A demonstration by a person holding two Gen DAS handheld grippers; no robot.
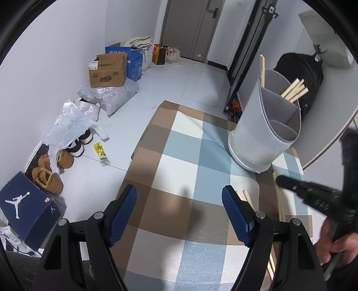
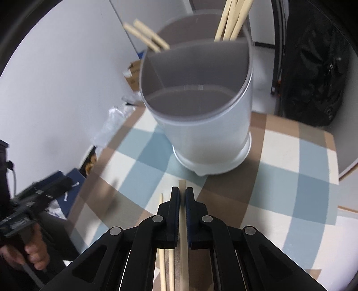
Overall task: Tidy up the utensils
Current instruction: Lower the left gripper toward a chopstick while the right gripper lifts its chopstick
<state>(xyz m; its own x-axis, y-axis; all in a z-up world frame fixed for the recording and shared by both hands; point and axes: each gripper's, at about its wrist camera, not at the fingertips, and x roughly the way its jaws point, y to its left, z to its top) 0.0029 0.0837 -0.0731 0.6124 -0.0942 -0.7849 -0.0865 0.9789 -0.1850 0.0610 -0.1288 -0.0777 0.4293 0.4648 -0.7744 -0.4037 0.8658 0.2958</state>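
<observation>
A grey divided utensil holder [image 1: 266,125] stands on the checked mat [image 1: 179,179]; it also shows in the right wrist view [image 2: 201,107]. Wooden chopsticks [image 1: 294,89] stick out of its far compartments, also seen in the right wrist view [image 2: 232,20]. My left gripper [image 1: 179,197] is open and empty above the mat. My right gripper [image 2: 182,192] is shut on a wooden chopstick [image 2: 184,235], just in front of the holder's base; it also shows in the left wrist view [image 1: 288,182]. More chopsticks [image 2: 166,264] lie on the mat under it.
The floor left of the mat holds cardboard boxes [image 1: 107,70], plastic bags [image 1: 71,120], shoes [image 1: 49,176] and a blue shoe box [image 1: 26,208]. A black backpack [image 1: 302,73] leans on the wall behind the holder. A white round table edge [image 1: 335,134] is at right.
</observation>
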